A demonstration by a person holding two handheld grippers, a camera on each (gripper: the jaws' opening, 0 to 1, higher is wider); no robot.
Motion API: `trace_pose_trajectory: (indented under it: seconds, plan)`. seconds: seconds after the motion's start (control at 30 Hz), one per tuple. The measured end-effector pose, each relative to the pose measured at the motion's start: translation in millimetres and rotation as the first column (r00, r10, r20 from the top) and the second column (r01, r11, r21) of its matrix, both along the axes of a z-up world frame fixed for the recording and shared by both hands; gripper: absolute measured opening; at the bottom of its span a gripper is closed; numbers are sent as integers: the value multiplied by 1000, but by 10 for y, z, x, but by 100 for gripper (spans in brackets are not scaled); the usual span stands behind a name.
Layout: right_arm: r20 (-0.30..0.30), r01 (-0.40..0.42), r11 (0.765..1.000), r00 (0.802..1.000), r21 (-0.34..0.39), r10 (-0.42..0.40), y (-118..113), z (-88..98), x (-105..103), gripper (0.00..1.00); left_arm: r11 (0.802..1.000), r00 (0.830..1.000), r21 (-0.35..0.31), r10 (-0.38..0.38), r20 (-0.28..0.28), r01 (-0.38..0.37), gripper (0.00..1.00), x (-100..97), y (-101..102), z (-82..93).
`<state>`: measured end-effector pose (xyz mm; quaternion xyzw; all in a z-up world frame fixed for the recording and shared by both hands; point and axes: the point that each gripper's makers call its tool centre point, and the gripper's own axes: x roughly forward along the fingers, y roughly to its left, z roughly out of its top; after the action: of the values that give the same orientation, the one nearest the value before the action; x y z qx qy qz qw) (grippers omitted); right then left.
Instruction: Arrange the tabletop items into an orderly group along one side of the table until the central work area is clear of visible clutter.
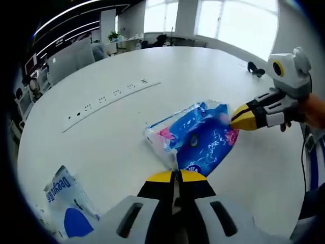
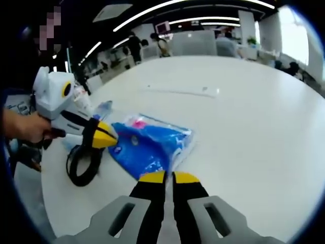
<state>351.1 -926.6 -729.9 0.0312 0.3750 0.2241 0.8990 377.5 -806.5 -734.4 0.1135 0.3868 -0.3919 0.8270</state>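
Left gripper view: the blue plastic package (image 1: 195, 140) lies on the white table (image 1: 117, 61), its near corner pinched by the left gripper (image 1: 176, 176), jaws together. Right gripper (image 1: 238, 118) (held level by a hand (image 1: 314, 111)) clamps the far edge.

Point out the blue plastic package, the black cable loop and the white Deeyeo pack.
Blue plastic package (image 1: 203, 140), left gripper view, middle of its blue face.
Black cable loop (image 2: 81, 165), right gripper view, its lower curve.
White Deeyeo pack (image 1: 63, 195), left gripper view, printed front.
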Motion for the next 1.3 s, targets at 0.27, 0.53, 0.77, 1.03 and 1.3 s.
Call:
trace_pose_trajectory:
  seconds: [0.27,0.53,0.77,1.03,1.3]
  plan:
    - [1,-12,999,1000,-43,12,-14,-15,4,1,1000,1000,-11,9,2,-9,2,-4,-25,4]
    - [7,-7,997,1000,-77,8,-80,-28,-9,3,1000,1000,-23,13,-1,-13,2,-17,-66,-12]
    - [6,-56,991,998,-123,58,-83,-51,-5,4,1000,1000,-18,1,-1,-1,4,-48,-103,1]
    - [-4,-34,994,999,-103,34,-114,-15,-15,5,1000,1000,-2,1,20,-1,13,-40,-87,38]
    - [23,4,998,1000,-65,-3,-143,139,-10,15,1000,998,1,23,59,-23,21,32,-19,214]
